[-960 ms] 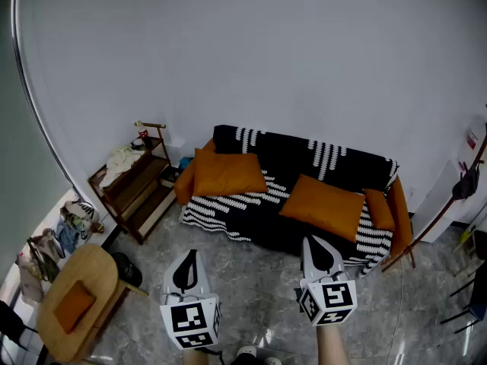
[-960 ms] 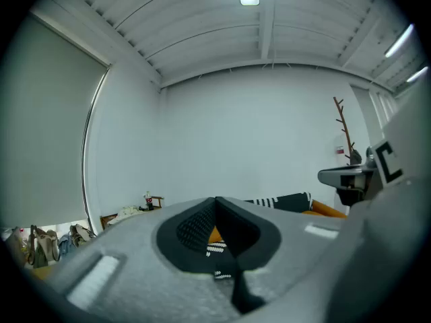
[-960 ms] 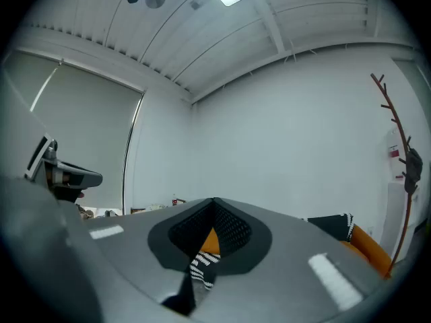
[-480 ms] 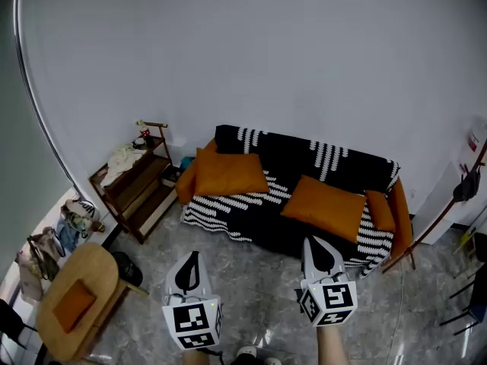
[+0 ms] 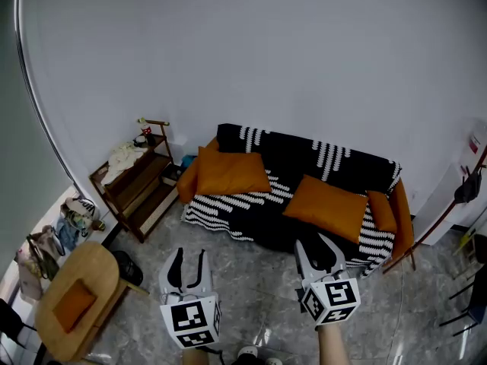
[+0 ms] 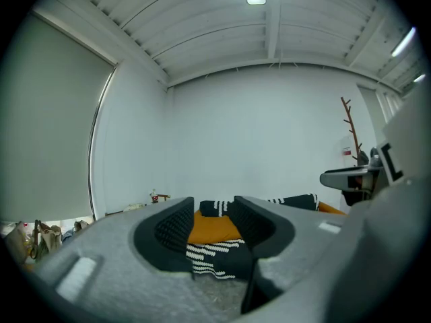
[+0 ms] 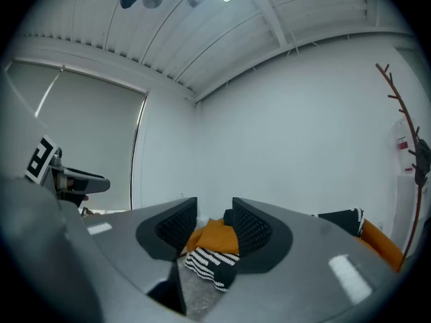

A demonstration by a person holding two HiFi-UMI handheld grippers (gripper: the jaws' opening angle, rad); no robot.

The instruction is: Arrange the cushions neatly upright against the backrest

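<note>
The left gripper [image 5: 187, 254] and right gripper [image 5: 314, 242] hang over the floor, well short of the sofa [image 5: 228, 207]. Both sets of jaws have just been opening and stand partly apart, with nothing between them. A left cushion [image 5: 230, 172] and a middle cushion [image 5: 327, 206] lie flat on the seat, and a small cushion [image 5: 380, 210] sits by the right armrest. They look soft, light and likely to sag, so pinching a top edge or corner should hold.

orange cushions [image 5: 232, 173], black-and-white striped sofa cover [image 5: 262, 204], grey marbled floor [image 5: 259, 295]
</note>
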